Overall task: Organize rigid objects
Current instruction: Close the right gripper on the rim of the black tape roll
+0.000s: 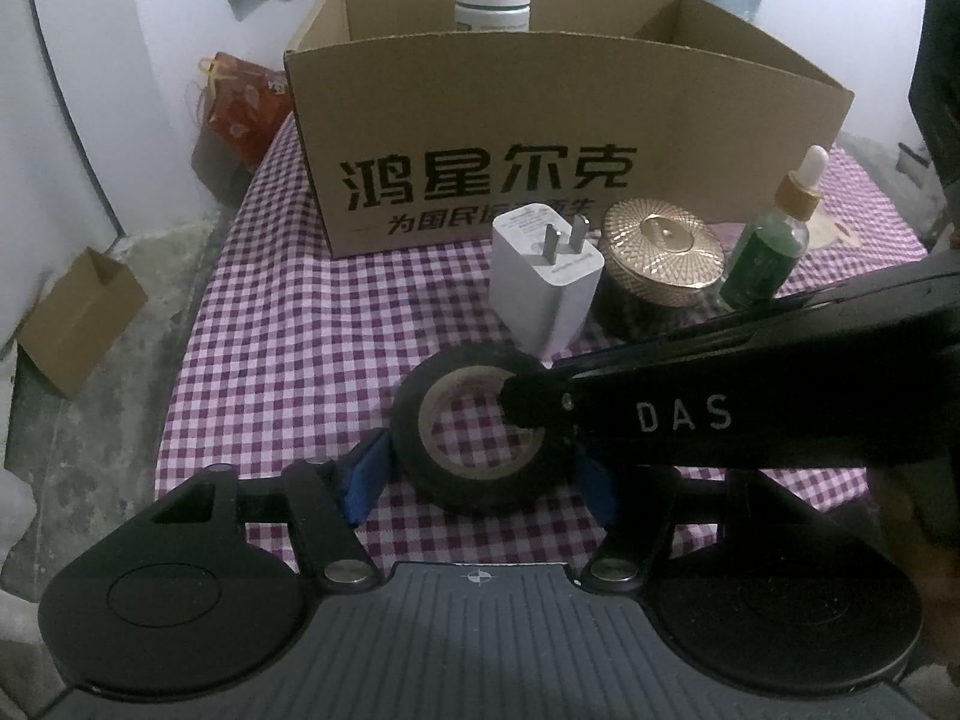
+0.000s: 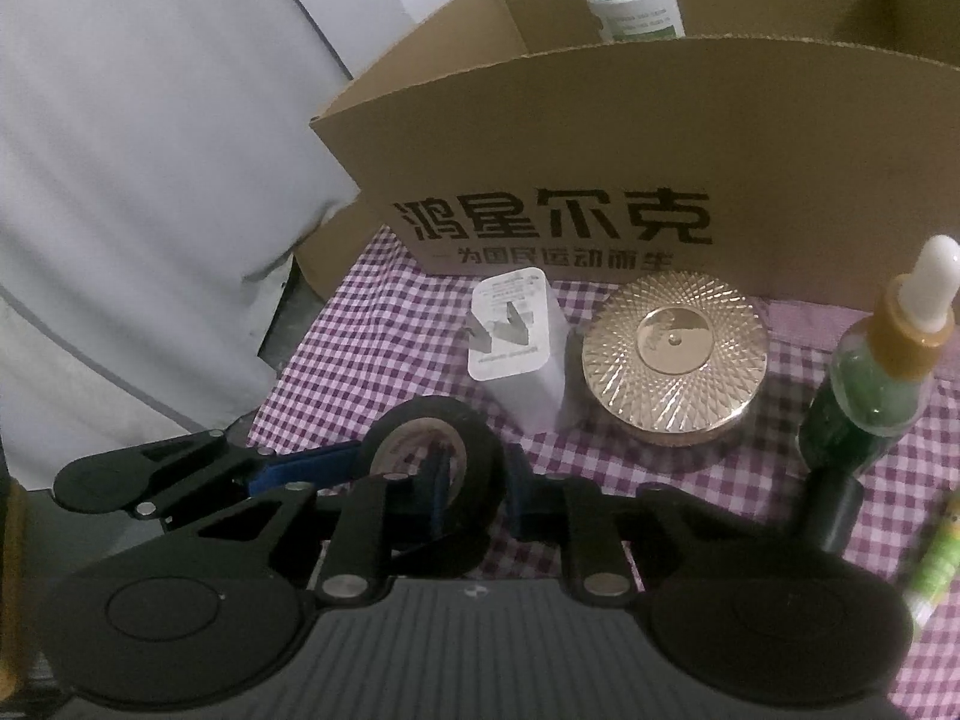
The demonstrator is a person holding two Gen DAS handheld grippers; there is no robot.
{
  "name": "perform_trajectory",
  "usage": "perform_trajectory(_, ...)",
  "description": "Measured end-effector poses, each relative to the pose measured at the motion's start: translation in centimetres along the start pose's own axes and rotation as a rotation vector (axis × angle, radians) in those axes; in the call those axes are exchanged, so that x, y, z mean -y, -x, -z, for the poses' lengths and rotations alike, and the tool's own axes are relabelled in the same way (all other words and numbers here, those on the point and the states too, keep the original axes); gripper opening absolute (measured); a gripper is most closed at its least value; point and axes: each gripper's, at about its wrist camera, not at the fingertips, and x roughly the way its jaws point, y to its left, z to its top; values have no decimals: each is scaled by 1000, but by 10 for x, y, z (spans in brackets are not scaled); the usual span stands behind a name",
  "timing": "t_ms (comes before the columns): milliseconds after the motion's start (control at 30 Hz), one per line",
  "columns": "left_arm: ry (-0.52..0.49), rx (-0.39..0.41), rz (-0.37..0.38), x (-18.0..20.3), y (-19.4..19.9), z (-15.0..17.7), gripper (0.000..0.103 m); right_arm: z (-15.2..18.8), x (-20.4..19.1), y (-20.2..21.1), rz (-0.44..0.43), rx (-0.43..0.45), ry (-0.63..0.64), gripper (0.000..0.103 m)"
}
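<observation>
A black tape roll (image 1: 447, 429) lies flat on the checked cloth. My left gripper (image 1: 480, 474) has a blue pad on each side of the roll and grips its outer wall. My right gripper (image 2: 480, 489) reaches in from the right: one finger stands inside the roll's core, the other outside, shut on its wall (image 2: 480, 450). Behind the roll stand a white charger plug (image 1: 543, 279), a gold-lidded round jar (image 1: 663, 255) and a green dropper bottle (image 1: 768, 246). The cardboard box (image 1: 540, 138) behind them holds a white-capped bottle (image 1: 492, 3).
A small cardboard box (image 1: 78, 318) lies on the floor at the left. A red bag (image 1: 240, 102) sits beside the big box. A green and white tube (image 2: 936, 564) lies at the right edge of the right wrist view. The table's left edge (image 1: 198, 324) is near.
</observation>
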Motion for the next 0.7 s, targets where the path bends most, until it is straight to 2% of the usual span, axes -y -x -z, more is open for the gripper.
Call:
perform_trajectory(267, 2, 25, -8, 4, 18, 0, 65, 5, -7, 4, -4, 17, 14, 20)
perform_trajectory(700, -17, 137, -41, 14, 74, -7, 65, 2, -34, 51, -16, 123, 68, 21)
